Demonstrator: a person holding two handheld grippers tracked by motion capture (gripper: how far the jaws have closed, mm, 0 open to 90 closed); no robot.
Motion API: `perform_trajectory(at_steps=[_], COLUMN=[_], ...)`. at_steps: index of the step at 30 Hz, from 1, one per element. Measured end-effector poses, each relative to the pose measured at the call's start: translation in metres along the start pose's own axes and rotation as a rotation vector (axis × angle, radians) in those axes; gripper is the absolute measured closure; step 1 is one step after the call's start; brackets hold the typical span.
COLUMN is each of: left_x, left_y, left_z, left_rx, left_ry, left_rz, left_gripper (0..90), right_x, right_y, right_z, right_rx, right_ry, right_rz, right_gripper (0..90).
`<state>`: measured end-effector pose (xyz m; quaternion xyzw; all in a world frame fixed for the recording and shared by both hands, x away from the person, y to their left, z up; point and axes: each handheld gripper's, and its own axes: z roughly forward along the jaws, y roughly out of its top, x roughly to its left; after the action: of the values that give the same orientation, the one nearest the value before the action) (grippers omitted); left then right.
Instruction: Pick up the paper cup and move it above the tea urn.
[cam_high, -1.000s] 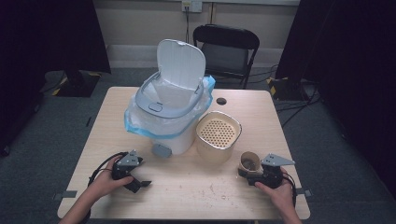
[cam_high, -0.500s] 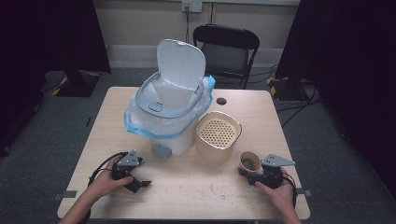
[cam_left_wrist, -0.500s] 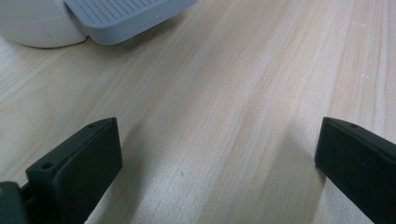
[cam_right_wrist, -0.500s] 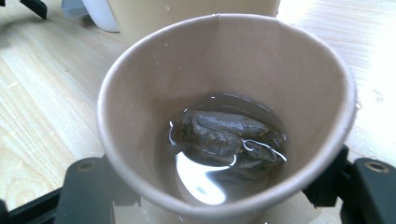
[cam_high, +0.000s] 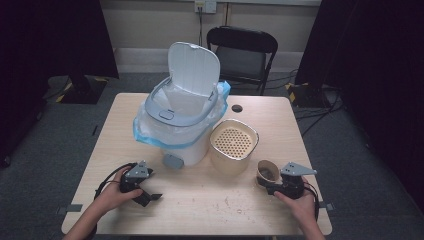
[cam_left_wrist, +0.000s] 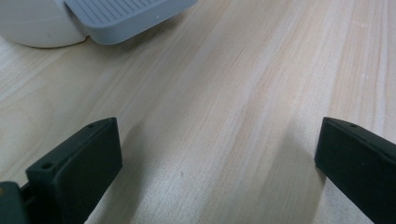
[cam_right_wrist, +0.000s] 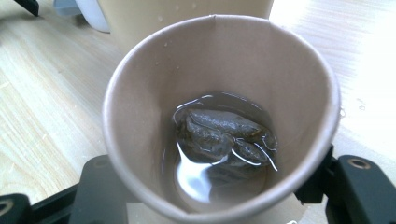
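A brown paper cup (cam_high: 268, 171) stands near the table's right front, with dark liquid and a soaked tea bag (cam_right_wrist: 219, 130) in it. My right gripper (cam_high: 266, 182) reaches it from the right. Its jaws have just been closing, and now they sit against both sides of the cup (cam_right_wrist: 140, 116). My left gripper (cam_high: 150, 190) rests on the wood at the left front, open, with only bare tabletop between its jaws (cam_left_wrist: 217, 154). In front of it is the grey pedal (cam_left_wrist: 121, 16) of the bin.
A white pedal bin (cam_high: 175, 125) with its lid raised and a blue liner stands mid-table. Beside it, just behind the cup, is a beige container with a perforated insert (cam_high: 233, 145). A black chair (cam_high: 242, 50) stands beyond the far edge of the table (cam_high: 210, 200).
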<state>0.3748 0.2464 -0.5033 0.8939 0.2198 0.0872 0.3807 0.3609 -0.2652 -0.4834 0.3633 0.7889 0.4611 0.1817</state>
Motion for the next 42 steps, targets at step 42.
perform_trajectory(at_steps=[42], left_x=[0.0], left_y=[0.0], left_z=[0.0], left_rx=[-0.002], left_ry=[0.0], left_rz=[-0.005], left_gripper=[0.0], right_x=[-0.038], right_y=[0.075], right_z=[0.002], right_rx=[0.0], right_ry=[-0.141], right_rz=[0.051], right_gripper=[40.1])
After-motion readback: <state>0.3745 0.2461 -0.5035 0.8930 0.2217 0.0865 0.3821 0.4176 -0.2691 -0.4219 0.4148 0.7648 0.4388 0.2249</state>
